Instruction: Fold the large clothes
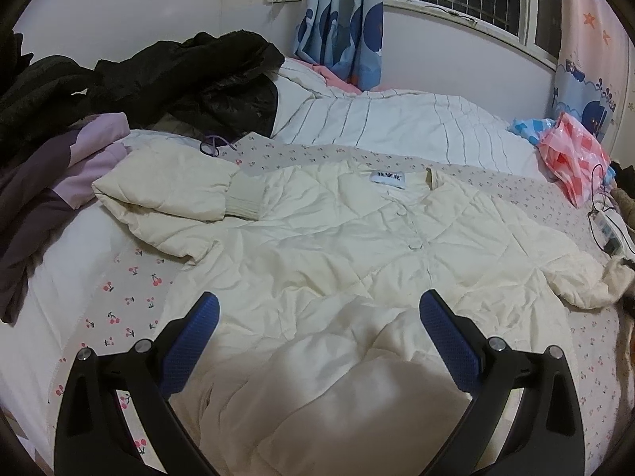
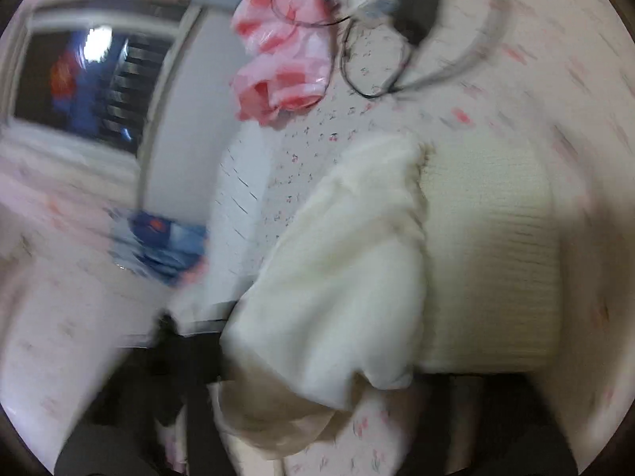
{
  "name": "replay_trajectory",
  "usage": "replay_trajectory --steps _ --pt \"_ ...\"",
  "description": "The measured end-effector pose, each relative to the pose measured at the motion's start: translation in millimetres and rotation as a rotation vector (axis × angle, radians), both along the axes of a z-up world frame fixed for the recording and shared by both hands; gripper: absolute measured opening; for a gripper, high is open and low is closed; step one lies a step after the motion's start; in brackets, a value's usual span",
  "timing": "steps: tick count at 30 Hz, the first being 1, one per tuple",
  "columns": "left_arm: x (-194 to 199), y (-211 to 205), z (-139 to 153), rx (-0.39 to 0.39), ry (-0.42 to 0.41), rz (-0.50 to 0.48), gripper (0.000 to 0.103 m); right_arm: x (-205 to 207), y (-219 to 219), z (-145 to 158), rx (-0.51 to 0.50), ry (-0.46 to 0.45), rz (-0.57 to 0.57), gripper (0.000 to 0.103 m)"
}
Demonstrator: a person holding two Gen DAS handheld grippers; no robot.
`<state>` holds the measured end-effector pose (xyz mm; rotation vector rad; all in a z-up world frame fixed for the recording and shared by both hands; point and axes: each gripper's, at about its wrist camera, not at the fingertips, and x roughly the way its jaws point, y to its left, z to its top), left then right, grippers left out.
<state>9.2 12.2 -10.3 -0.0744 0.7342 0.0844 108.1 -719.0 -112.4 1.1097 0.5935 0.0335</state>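
Jacket [image 1: 337, 238] on bed; left hand-held gripper [image 1: 317, 317] spread, right's state unclear (blurred, prob. at sleeve [image 2: 349, 261]).

The bed [image 1: 119, 305] wears a cherry-print sheet. A cream jacket [image 1: 337, 246] lies flat at its centre, one sleeve folded in at ten o'clock. A purple garment [image 1: 67, 166] sits at nine, black coats [image 1: 178, 75] at eleven, a striped quilt [image 1: 397, 123] at one, a pink bag [image 1: 571, 158] and cable [image 1: 595, 194] at three.
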Motion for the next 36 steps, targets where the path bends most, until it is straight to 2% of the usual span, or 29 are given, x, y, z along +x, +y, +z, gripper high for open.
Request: replay_trajectory --steps 2,5,7,8,10,11,12,13,14,15,16,17,18,20,22,23,26,29,32,33,34,35,36 --pt "-3 3 6 -0.020 -0.039 0.013 0.097 25 2 51 -0.110 -0.055 0.012 0.016" --pt "-11 8 18 -0.059 -0.116 0.030 0.097 40 8 141 -0.271 -0.252 0.030 0.015" --pt "-13 9 21 -0.074 -0.131 0.021 0.097 50 5 175 -0.347 -0.319 0.013 0.015" --pt "-13 10 21 -0.078 -0.127 0.013 0.097 58 -3 178 -0.365 -0.317 -0.014 0.015" --pt "-12 12 14 -0.078 -0.090 -0.011 0.097 68 -27 152 -0.362 -0.249 -0.091 0.015" --pt "-9 12 11 -0.072 -0.066 -0.021 0.097 73 -37 130 -0.354 -0.178 -0.114 0.019" --pt "-7 14 4 -0.060 -0.025 -0.039 0.097 77 -50 96 -0.316 -0.069 -0.130 0.022" --pt "-6 15 -1 -0.056 0.002 -0.050 0.097 75 -60 68 -0.264 0.015 -0.143 0.032" --pt "-7 17 -5 -0.053 0.028 -0.060 0.097 67 -71 26 -0.165 0.124 -0.151 0.034" --pt "-8 22 -9 -0.053 0.054 -0.064 0.097 56 -75 -3 -0.086 0.169 -0.149 0.034" --pt "-11 32 -11 -0.069 0.088 -0.066 0.097 40 -73 -22 -0.025 0.160 -0.142 0.035" --pt "-16 37 -12 -0.070 0.102 -0.061 0.097 14 -62 -32 0.010 0.109 -0.107 0.037" --pt "-27 51 -8 -0.082 0.097 -0.034 0.097 -7 -44 -31 0.000 0.065 -0.038 0.040" --pt "-46 70 -2 -0.095 0.084 0.006 0.097 -49 6 -21 -0.056 0.014 0.140 0.066" --pt "-63 93 -1 -0.136 0.109 0.039 0.097 -97 79 -14 -0.121 0.005 0.379 0.077" --pt "-69 100 -4 -0.149 0.134 0.045 0.097 -110 104 -11 -0.137 0.018 0.462 0.078" --pt "-84 116 -19 -0.090 0.235 0.069 0.097 -151 190 -16 -0.183 0.076 0.714 0.078" --pt "-101 128 -34 -0.032 0.308 0.099 0.097 -171 250 -20 -0.264 0.149 0.862 0.079" --pt "-116 138 -51 -0.109 0.368 0.105 0.097 -177 282 -18 -0.233 0.142 0.944 0.079" --pt "-117 138 -58 -0.122 0.387 0.096 0.097 -182 289 -18 -0.256 0.145 0.947 0.079" --pt "-115 134 -68 -0.137 0.427 0.074 0.097 -179 292 -17 -0.272 0.135 0.938 0.069" --pt "-113 127 -76 -0.143 0.469 0.038 0.097 -177 294 -16 -0.256 0.121 0.930 0.044" --pt "-110 116 -88 -0.136 0.525 -0.015 0.097 -175 291 -15 -0.230 0.125 0.904 0.027"
